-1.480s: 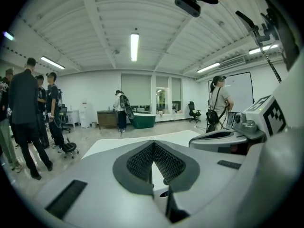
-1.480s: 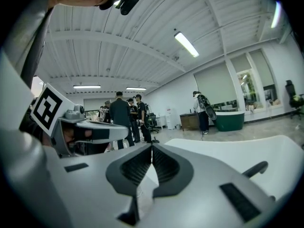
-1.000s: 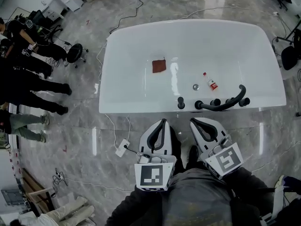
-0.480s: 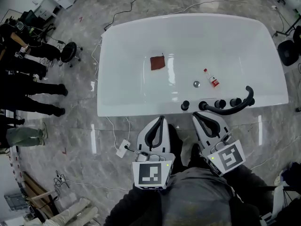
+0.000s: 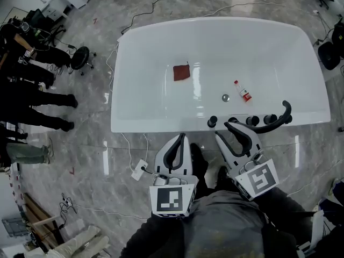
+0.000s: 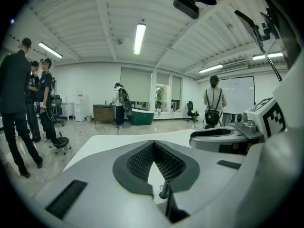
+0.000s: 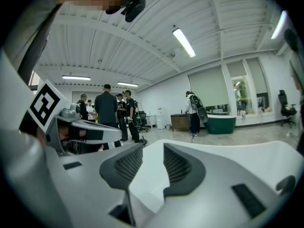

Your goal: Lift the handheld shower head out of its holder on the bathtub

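Grey marble floor (image 5: 91,155), approach step: nothing gripped yet.
Your grey left gripper (image 5: 181,137) is pressed together and empty. Your grey right gripper (image 5: 225,130) has just been opening, with nothing between its jaws. Beyond, the black curved handheld shower head (image 5: 281,118) sits on the white bathtub's (image 5: 161,123) near rim, right. Next, probably: bracket its handle, close, lift.

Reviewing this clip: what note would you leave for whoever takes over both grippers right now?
Left gripper: shut, empty, short of the bathtub.
Right gripper: jaws have just been opening, nothing between them, tips close to the black fittings on the near rim.
Shower head: lying in place along the near rim, untouched.
Done: nothing gripped yet.
Left: close on the shower head and lift it out.
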The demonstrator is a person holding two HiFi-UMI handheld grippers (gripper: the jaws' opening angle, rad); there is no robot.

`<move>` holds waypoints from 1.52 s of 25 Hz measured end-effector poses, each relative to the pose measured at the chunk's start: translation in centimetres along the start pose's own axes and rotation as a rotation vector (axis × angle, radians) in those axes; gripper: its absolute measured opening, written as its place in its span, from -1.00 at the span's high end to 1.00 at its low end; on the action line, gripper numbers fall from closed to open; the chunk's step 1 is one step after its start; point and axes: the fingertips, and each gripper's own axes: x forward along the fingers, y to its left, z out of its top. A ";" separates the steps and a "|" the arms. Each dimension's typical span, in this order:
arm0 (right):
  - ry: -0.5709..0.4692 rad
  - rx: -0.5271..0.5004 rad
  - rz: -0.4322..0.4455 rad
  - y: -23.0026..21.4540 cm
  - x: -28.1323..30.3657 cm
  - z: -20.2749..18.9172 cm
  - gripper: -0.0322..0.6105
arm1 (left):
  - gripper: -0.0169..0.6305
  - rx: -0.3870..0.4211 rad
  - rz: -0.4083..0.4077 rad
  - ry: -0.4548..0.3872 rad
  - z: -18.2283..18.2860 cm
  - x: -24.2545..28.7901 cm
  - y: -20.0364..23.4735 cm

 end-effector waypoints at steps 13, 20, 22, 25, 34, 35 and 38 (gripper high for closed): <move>0.057 -0.064 -0.043 -2.8 5.5 -11.2 0.24 | 0.94 -0.011 0.059 0.004 -9.0 2.9 2.7; 0.129 -0.042 -0.036 -2.7 6.8 -13.4 0.25 | 0.94 -0.002 0.064 0.000 -8.7 3.6 3.9; 0.124 -0.050 -0.053 -3.0 7.0 -13.6 0.25 | 0.94 -0.005 0.063 0.006 -8.9 3.7 3.9; 0.119 -0.062 -0.084 -3.6 7.3 -13.8 0.25 | 0.94 -0.009 0.062 0.021 -9.5 3.7 4.0; 0.245 -0.009 -0.087 -4.4 8.4 -17.2 0.36 | 0.94 0.001 0.059 0.018 -9.8 4.2 4.3; 0.243 -0.019 -0.089 -4.5 8.4 -17.2 0.45 | 0.94 0.001 0.058 0.020 -9.8 4.2 4.3; 0.238 -0.043 -0.093 -4.6 8.4 -17.1 0.47 | 0.94 0.000 0.062 0.019 -10.0 4.3 4.4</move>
